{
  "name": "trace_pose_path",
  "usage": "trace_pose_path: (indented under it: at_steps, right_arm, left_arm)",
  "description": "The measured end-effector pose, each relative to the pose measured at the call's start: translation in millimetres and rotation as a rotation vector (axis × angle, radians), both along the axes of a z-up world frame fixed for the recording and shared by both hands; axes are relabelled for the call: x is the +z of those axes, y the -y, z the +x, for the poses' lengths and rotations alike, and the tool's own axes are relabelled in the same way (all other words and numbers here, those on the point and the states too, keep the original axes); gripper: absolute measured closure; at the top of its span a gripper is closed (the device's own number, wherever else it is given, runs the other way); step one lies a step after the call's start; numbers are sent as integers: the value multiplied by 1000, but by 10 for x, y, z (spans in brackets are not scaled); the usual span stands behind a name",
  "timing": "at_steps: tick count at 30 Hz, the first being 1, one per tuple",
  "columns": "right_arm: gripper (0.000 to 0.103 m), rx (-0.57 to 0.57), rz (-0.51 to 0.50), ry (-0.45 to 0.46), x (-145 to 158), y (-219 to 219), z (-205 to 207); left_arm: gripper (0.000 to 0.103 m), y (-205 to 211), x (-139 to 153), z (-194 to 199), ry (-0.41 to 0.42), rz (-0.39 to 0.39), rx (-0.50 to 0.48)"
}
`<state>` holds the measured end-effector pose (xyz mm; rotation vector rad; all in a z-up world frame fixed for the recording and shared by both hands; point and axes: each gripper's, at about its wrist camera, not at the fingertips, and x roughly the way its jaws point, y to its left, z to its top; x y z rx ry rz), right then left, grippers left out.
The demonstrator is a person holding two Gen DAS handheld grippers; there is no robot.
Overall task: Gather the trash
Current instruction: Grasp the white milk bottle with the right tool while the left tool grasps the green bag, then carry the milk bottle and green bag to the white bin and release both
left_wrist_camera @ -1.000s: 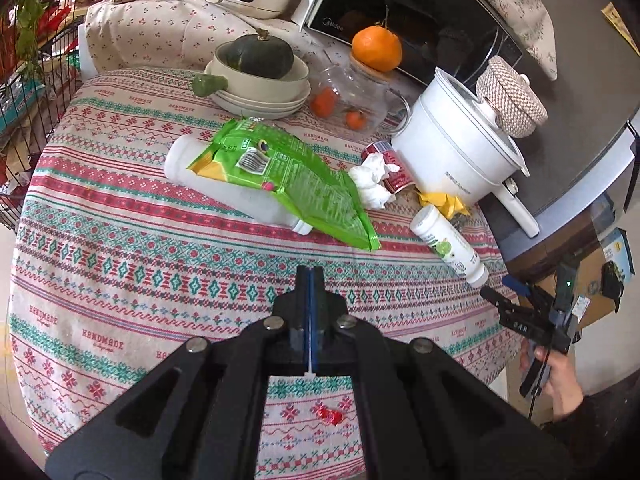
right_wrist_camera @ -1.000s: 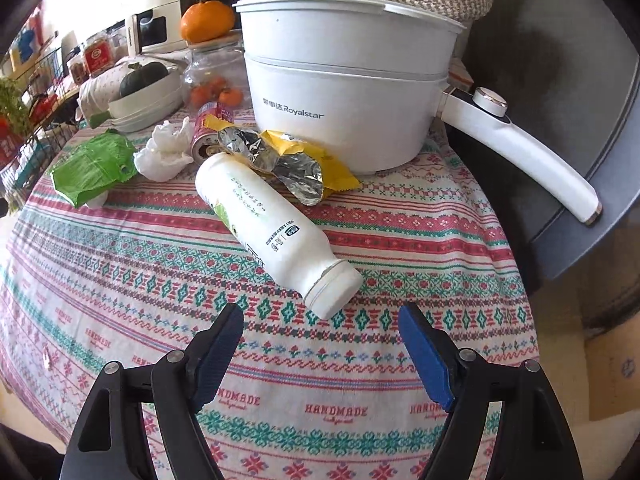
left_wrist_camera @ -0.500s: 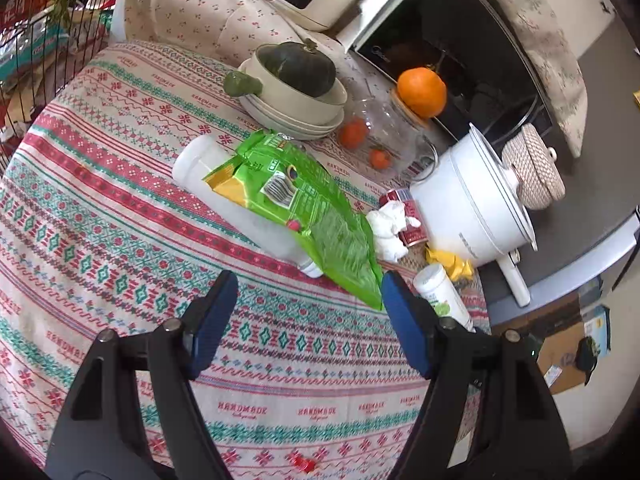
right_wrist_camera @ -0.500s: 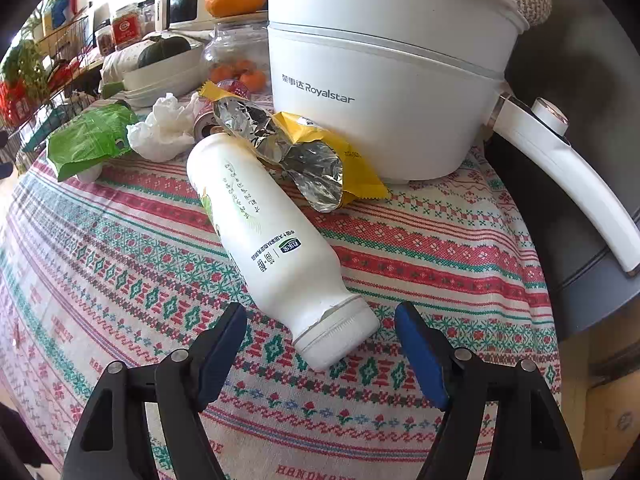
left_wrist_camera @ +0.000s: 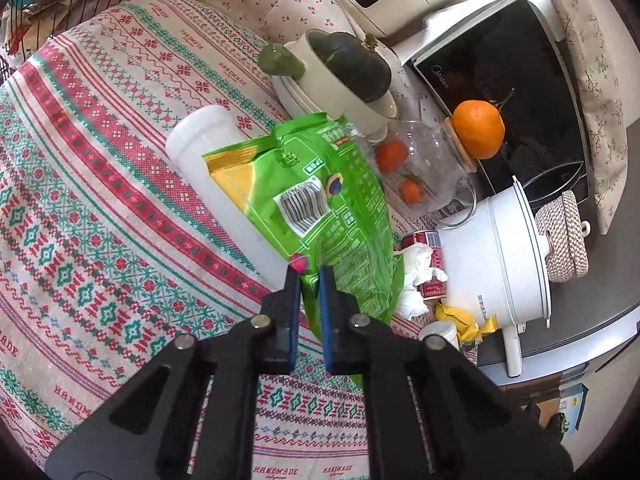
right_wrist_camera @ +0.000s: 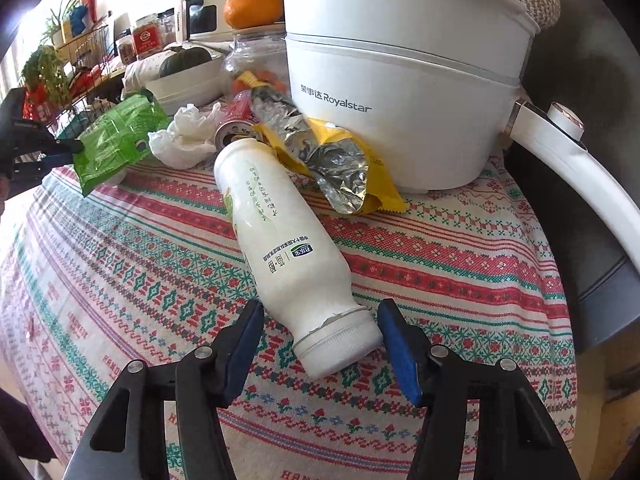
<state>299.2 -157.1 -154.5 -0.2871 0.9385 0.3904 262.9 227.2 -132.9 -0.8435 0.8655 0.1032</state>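
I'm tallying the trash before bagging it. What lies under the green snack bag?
A white bottle lies on its side under the green snack bag; its flat end pokes out. The bag hides the rest.

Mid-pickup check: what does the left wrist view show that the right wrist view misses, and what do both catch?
Left wrist only: the left tool pinching the green snack bag's edge as it closes, and the large white bottle under the bag.

Right wrist only: the right tool closing around the capped end of the small white bottle, pads not yet touching, and the foil-lined yellow wrapper.

Both: crumpled tissue, red can, white pot.
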Motion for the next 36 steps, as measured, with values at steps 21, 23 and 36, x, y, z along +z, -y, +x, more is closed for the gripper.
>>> trace_pose_path:
  at_steps: [21, 23, 36]
  right_arm:
    - [61, -14, 66, -20, 868, -88, -898]
    - [61, -35, 63, -20, 962, -83, -1041]
    - [61, -200, 23, -4, 1379, 199, -1972]
  left_arm:
    - [98, 874, 815, -649, 46, 396, -359]
    - [98, 943, 871, -757, 54, 411, -381]
    - [98, 1815, 1094, -1478, 166, 513, -664]
